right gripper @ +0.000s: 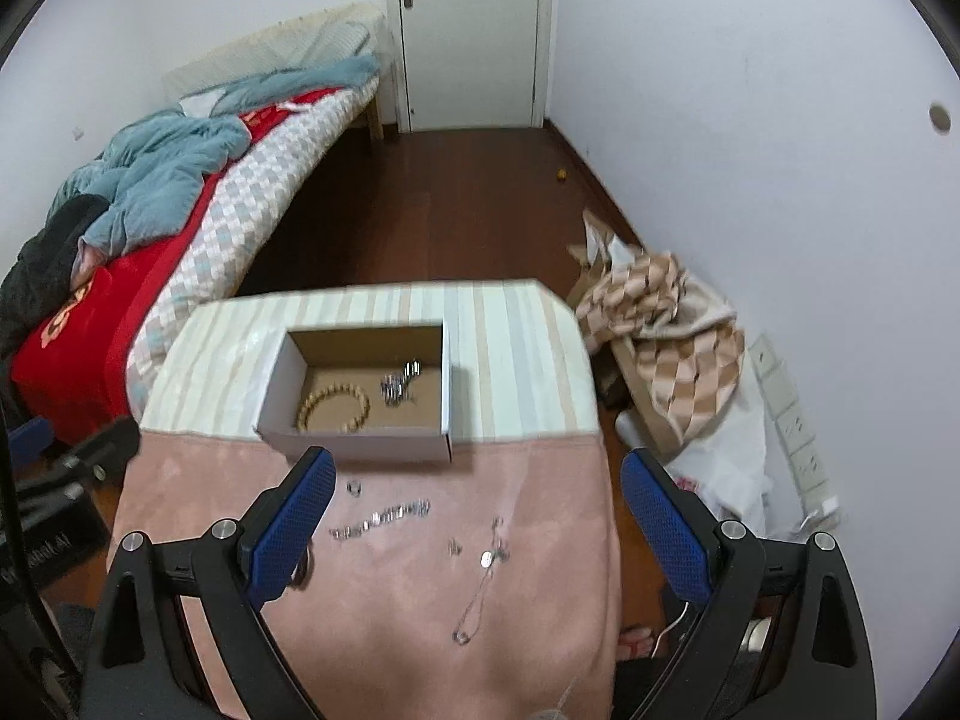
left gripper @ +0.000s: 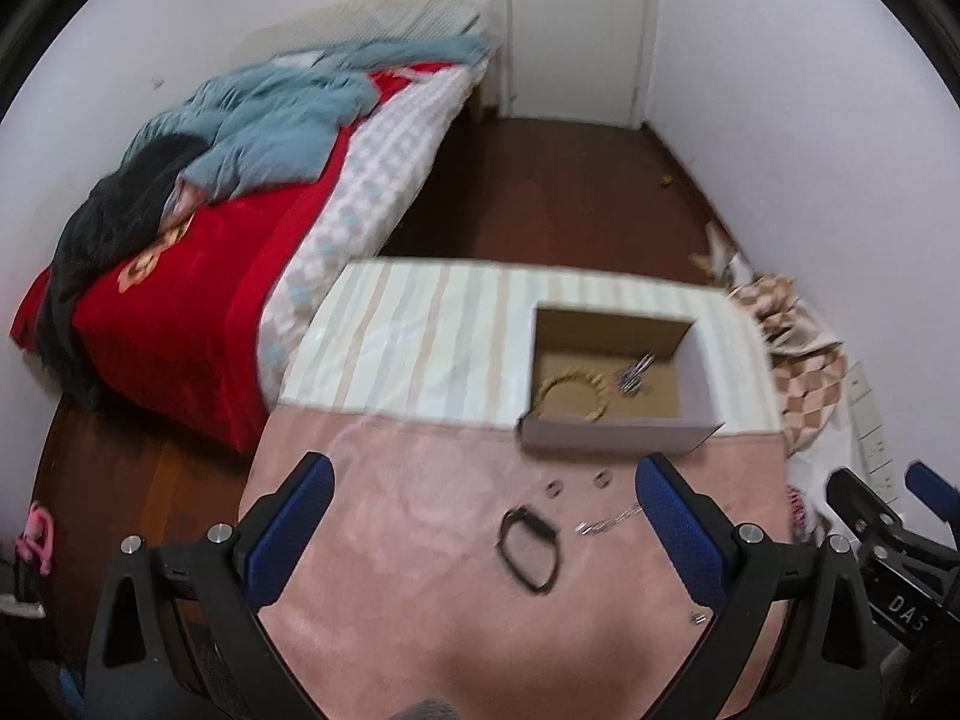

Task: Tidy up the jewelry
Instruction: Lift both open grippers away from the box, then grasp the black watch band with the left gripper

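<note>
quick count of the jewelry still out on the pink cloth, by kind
black band: 1
small rings: 2
silver link bracelet: 1
silver necklace: 1
tiny silver piece, too small to identify: 1
total: 6

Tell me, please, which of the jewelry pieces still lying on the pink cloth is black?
The black bracelet, a dark oval loop lying flat between the left tongs; the other loose pieces nearby, like the chain, are silver.
</note>
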Available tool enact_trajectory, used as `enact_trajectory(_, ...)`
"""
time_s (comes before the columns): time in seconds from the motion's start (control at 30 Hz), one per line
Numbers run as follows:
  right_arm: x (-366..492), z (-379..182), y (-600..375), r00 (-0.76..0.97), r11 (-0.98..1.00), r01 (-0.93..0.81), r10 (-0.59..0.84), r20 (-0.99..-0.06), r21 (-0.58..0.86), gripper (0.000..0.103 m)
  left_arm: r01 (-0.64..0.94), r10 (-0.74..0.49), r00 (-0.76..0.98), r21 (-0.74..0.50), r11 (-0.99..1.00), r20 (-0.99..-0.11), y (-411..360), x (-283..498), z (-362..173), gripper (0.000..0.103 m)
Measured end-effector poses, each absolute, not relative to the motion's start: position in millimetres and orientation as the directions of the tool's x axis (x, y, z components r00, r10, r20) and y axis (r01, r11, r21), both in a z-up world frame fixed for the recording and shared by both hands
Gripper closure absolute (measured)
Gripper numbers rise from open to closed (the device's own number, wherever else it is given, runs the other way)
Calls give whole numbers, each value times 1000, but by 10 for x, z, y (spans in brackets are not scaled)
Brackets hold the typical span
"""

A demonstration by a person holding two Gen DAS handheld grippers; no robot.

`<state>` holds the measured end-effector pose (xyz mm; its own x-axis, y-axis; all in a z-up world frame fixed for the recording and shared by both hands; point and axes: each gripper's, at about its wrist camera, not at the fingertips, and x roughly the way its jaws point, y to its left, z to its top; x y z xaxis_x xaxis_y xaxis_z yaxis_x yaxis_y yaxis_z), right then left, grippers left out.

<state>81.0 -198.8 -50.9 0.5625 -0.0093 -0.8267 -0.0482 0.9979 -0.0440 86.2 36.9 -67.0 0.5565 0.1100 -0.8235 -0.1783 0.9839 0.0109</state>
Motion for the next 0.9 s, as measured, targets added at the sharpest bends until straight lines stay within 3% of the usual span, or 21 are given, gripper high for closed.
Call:
enact_trajectory(0.33,745,-1730,-2308,358,999,53,-28,-933,-10,6,-231,79,290,10,973,-954,630,905,-1955,1)
enact_trajectory(0.43,742,-1941,-2389,322,997,77,-28,-946,-4,13,-234,17,240,-41,971,-971,623,980,-2200,3)
enact_trajectory(0.53,759,-2039,-2420,303,996,91,-27,-953,1,15,-237,-30,205,-79,968,-978,578,1100,-2370,24)
enact_trajectory(0.6,772,-2084,-2449,295,995,95,-25,-955,3,16,-226,-40,194,-85,970,-980,540,1168,-2457,44)
enact_trajectory(0.67,786,-2114,-2475,289,995,103,-20,-957,10,19,-211,-23,203,-66,975,-979,496,1213,-2484,53)
enact_trajectory(0.7,803,-2109,-2486,288,994,106,-18,-957,14,19,-192,-12,222,-55,980,-975,461,1236,-2474,66)
enact_trajectory(0.73,815,-2114,-2501,286,994,111,-15,-958,18,19,-180,6,231,-37,983,-973,437,1250,-2463,72)
enact_trajectory(0.77,824,-2121,-2521,286,993,118,-9,-958,26,19,-168,-4,243,-46,985,-970,424,1258,-2452,89)
enact_trajectory(0.8,849,-2108,-2525,287,992,124,-5,-958,32,19,-159,-16,249,-57,986,-968,419,1267,-2450,98)
enact_trajectory(0.9,909,-2097,-2555,296,987,136,43,-954,86,22,-149,-9,265,-50,988,-964,430,1243,-2431,98)
